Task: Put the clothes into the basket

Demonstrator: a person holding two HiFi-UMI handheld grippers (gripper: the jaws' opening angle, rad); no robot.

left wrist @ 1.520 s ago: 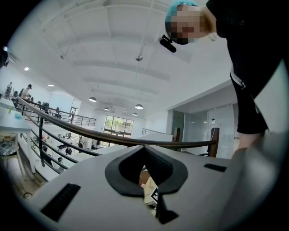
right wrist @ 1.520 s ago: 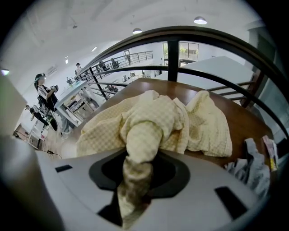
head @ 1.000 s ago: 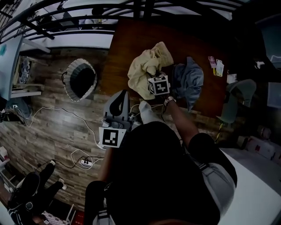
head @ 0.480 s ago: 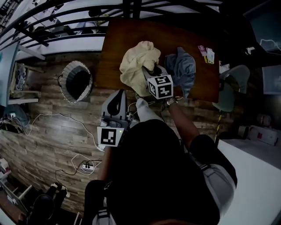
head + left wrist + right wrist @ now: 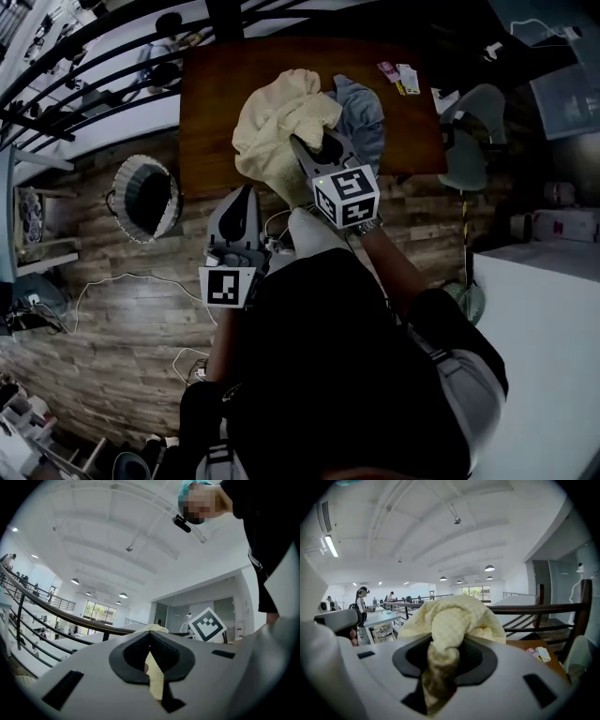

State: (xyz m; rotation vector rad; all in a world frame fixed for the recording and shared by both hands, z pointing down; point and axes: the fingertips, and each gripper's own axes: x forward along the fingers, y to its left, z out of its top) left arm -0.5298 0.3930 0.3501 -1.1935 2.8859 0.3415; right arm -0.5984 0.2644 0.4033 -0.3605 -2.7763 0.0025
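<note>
Right claw [image 5: 317,155]: clamped on 1 yellow cloth [image 5: 277,127], held above table [image 5: 211,94]; left claw [image 5: 242,202]: nearly closed, empty; basket [image 5: 120,187]: left, on floor; risk: bunched cloth could slip out in transit.

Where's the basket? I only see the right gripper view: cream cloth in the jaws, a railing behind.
Observer: The basket stands on the wood floor, off the left end of the table in the head view and apart from it.
Operator: Anything else to pick up on the table?
Observer: Yes, a blue garment lies there, just behind the cream cloth that the right hand-held gripper grips.
</note>
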